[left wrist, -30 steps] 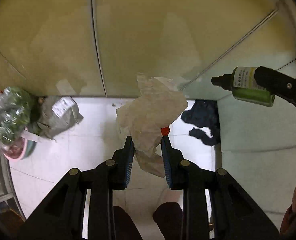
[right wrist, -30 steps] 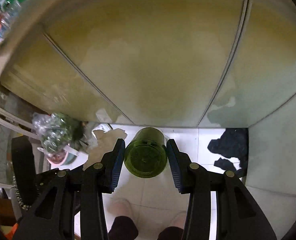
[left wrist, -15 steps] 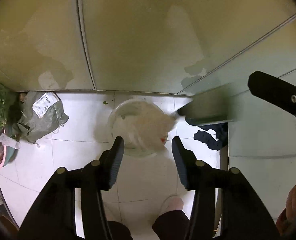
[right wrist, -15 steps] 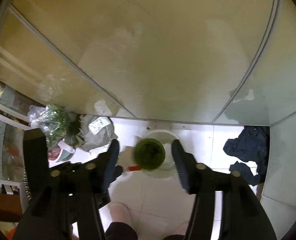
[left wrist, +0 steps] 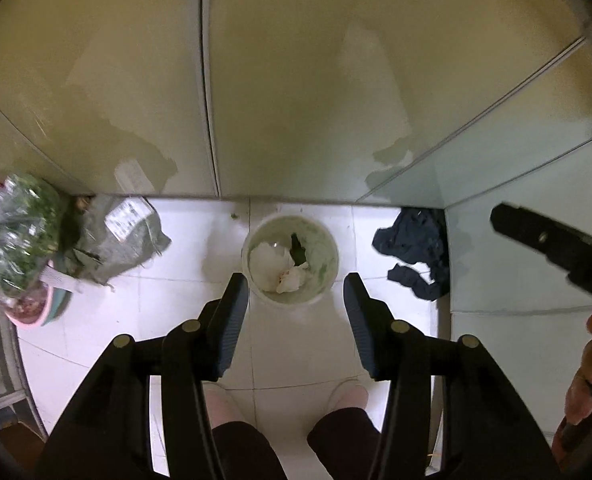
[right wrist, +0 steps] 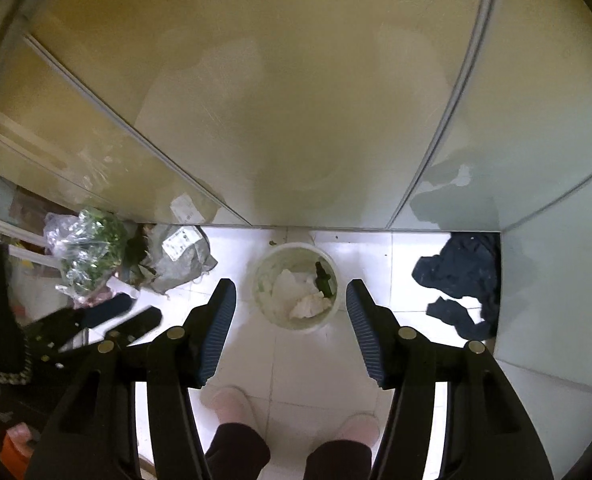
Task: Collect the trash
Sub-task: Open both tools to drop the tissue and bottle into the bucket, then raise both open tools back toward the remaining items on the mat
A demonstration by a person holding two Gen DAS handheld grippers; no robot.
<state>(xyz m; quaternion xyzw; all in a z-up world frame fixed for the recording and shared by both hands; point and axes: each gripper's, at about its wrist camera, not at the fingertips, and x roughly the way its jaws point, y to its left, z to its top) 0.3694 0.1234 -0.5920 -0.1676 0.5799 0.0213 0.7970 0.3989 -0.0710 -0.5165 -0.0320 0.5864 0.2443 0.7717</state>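
White floor tiles [left wrist: 144, 312] run up to pale glossy cabinet doors [left wrist: 296, 80], and a round white bin [left wrist: 252, 240] stands on them close to the doors. Inside it lie crumpled paper [left wrist: 280, 266] and a dark green bottle [right wrist: 323, 278], the bottle leaning against the far right of the wall with its cap upward.

Both tools hang above the bin with nothing in them: the left gripper [left wrist: 295, 296] has its jaws wide apart, and the right gripper [right wrist: 291, 304] likewise.

The likeliest mistake from here is one of choice. A dark blue cloth [right wrist: 461, 276] lies crumpled in the corner to the right, and a grey bag with a label [left wrist: 126, 236] slumps to the left, beside a clear bag of greens [left wrist: 14, 232] over a pink bowl [left wrist: 32, 312]. Whether any of these is trash cannot be told, and food or clothing could be binned in error. The bin looks light, so a low reach past it could knock it over and spill the paper. The limp cloth would probably slip from a shallow pinch.
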